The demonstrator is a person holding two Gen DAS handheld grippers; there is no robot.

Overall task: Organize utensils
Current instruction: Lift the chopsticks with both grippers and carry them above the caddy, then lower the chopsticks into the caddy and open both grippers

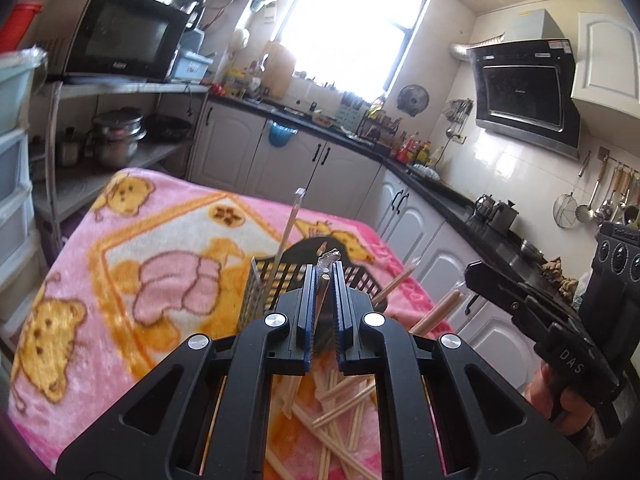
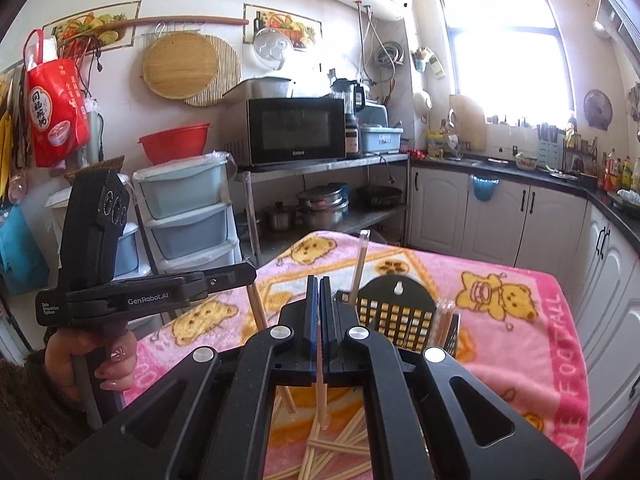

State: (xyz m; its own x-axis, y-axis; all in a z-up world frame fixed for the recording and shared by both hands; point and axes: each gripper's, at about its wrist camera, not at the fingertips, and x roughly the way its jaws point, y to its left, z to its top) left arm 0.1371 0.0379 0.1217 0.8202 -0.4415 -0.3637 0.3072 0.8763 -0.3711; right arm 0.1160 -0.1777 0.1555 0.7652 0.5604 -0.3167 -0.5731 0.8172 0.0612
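Note:
A black mesh utensil holder [image 1: 276, 284] stands on the pink bear blanket [image 1: 120, 248]; it also shows in the right wrist view [image 2: 394, 314]. One wrapped chopstick [image 1: 289, 232] stands in it. My left gripper [image 1: 323, 270] is shut on a wrapped chopstick [image 1: 325, 264] just above the holder. My right gripper [image 2: 319, 282] is shut on a wrapped chopstick [image 2: 320, 392] that hangs down below the jaws. A pile of loose chopsticks [image 1: 340, 404] lies on the blanket near me, and shows in the right wrist view [image 2: 332, 452].
Kitchen cabinets [image 1: 320, 160] and a black counter run behind and right of the table. A shelf with microwave [image 2: 296, 130] and pots stands at the left, beside plastic drawers [image 2: 188, 208]. The right gripper's body [image 1: 540, 308] is at the table's right edge.

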